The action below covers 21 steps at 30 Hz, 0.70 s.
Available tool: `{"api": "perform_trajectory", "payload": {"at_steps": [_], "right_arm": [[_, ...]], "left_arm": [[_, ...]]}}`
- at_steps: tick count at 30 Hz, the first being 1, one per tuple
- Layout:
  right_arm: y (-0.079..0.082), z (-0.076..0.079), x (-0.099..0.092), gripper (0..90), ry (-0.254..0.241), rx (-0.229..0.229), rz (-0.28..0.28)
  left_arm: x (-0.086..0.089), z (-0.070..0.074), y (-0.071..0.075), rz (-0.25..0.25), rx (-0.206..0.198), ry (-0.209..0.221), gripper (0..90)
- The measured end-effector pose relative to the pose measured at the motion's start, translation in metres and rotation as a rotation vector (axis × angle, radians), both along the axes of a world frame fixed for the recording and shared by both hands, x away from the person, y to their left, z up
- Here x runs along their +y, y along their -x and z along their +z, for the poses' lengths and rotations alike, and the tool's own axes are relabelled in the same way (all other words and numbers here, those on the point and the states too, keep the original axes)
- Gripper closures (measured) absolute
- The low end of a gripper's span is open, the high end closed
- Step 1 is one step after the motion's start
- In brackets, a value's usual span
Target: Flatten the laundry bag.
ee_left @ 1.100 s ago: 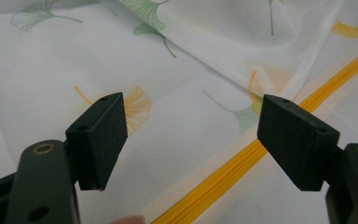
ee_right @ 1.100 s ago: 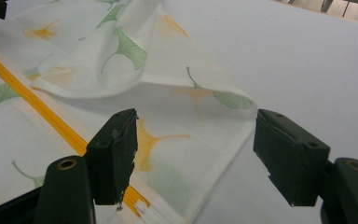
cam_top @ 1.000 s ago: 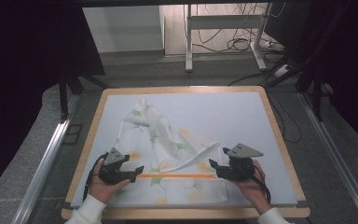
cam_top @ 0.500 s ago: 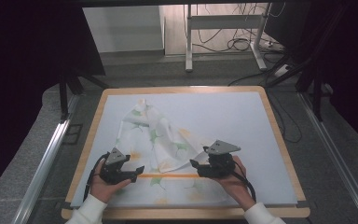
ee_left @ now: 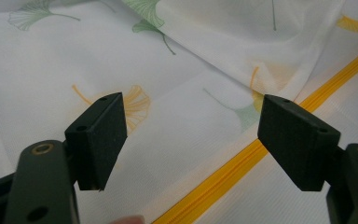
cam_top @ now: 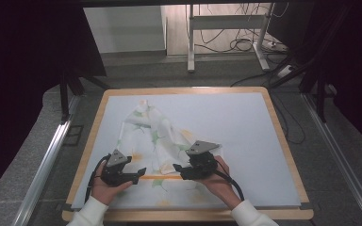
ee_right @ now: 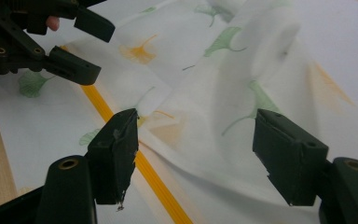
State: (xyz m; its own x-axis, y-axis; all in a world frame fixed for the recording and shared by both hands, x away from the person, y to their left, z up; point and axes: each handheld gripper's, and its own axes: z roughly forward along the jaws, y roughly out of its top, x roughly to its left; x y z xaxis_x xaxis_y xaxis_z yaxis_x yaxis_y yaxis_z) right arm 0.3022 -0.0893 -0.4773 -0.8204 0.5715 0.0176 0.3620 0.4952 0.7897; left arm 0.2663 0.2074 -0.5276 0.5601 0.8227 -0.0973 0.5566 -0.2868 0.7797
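My left gripper hovered low over the near left part of the cloth, its jaws standing wide apart with nothing between them. In the left gripper view the white fabric with its green and orange leaf print lay just beyond my pads, and the yellow stripe ran slantwise under the gap between them. That stripe gave me the cloth's long line near me: in the high view it lay roughly left to right along the near edge, from one gripper to the other.

The cloth itself sat on the left half of the table, flat by my hands and heaped into a rumpled ridge that ran away from me toward the far left corner.

My right gripper was over the same stripe, farther along, also spread open and empty. In the right gripper view a raised fold rose straight ahead of the pads, so I judged the right hand the nearer one to that fold, and the left the nearer to the flat hem.

The tabletop was pale blue-white with a wooden rim. Beyond it stood a metal desk frame with cables on the floor, in a dim room.
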Motion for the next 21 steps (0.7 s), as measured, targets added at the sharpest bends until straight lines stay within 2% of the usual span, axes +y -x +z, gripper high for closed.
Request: {"api": "perform_trajectory", "payload": {"at_steps": [8, 14, 21], "right_arm": [[-0.001, -0.005, 0.024, 32.4, 0.030, 0.033, 0.038], [-0.004, -0.010, 0.037, 34.7, 0.057, 0.056, 0.057], [-0.013, -0.022, 0.053, 38.4, 0.120, 0.085, 0.082]], "left_arm": [[-0.001, 0.000, 0.000, -0.003, -0.003, -0.003, 23.7], [0.001, 0.001, 0.000, -0.003, 0.000, 0.023, 23.5], [0.001, 0.000, 0.000, -0.011, 0.005, 0.019, 23.3]]}}
